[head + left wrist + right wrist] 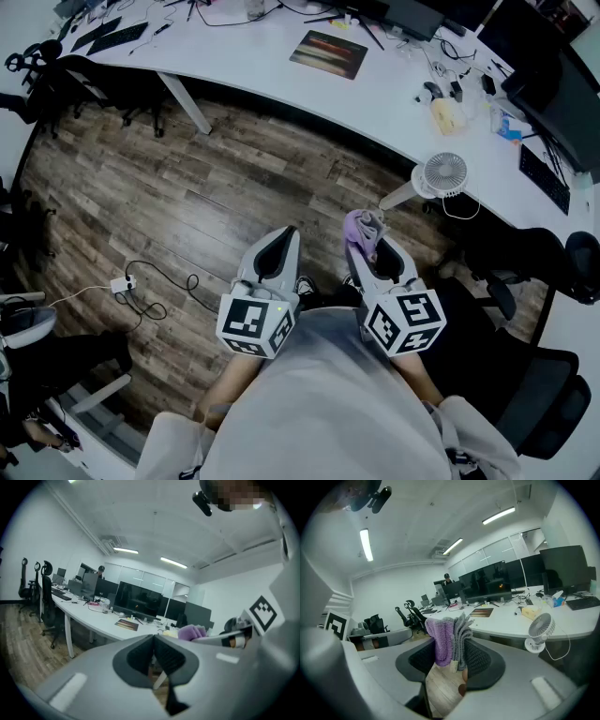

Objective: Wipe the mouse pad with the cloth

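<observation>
A dark mouse pad [329, 53] with an orange streak lies on the long white desk [281, 70]; it also shows as the mouse pad [127, 625] and the mouse pad [482, 612] in the gripper views. My right gripper [364, 246] is shut on a purple and grey cloth [363, 228], which sticks up between its pads as the cloth [450, 639]. My left gripper [279, 246] is shut with nothing in it, its pads meeting at the left gripper [153, 641]. Both are held close to my body over the floor, well short of the desk.
A small white desk fan [442, 175] stands at the desk's near edge. Monitors [412, 14], keyboards and cables crowd the desk's far side. A black office chair [539, 394] stands at my right. A white power strip with a cable [123, 283] lies on the wood floor.
</observation>
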The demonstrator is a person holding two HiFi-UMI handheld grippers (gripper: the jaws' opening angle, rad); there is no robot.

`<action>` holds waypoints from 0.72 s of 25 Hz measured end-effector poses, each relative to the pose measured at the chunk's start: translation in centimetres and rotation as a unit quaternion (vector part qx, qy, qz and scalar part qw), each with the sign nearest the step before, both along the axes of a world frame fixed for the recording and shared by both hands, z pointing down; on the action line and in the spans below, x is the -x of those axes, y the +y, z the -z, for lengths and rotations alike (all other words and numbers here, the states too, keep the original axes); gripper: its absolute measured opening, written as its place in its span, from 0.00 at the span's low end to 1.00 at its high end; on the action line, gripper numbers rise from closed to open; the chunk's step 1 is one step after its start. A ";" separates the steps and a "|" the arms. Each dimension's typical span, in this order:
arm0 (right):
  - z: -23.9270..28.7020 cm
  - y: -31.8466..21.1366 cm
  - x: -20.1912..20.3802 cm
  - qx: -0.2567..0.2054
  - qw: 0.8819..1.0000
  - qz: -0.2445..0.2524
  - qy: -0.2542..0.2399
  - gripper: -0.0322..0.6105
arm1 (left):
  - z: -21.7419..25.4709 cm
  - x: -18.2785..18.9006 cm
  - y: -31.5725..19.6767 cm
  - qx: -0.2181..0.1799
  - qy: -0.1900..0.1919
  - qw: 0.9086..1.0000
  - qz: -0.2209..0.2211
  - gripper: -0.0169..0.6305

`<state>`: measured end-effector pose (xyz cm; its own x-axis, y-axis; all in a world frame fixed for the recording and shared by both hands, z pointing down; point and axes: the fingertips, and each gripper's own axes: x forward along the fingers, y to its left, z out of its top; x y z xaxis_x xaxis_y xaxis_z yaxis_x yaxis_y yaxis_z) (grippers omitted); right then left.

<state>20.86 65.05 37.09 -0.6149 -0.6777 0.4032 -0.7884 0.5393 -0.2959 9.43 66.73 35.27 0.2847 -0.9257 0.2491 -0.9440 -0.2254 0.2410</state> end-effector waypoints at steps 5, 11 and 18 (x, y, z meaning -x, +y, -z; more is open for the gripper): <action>-0.2 -1.0 1.0 0.005 1.000 0.004 0.001 0.31 | 0.0 1.0 -0.5 0.002 0.003 1.000 0.004 0.03; -0.4 -2.3 2.5 0.012 1.000 0.012 -0.022 0.32 | -0.3 2.4 -1.9 0.006 0.001 1.000 0.009 0.03; -1.5 -6.1 3.5 0.030 0.998 0.016 -0.048 0.34 | -0.9 2.9 -5.0 0.013 -0.006 1.000 0.005 0.03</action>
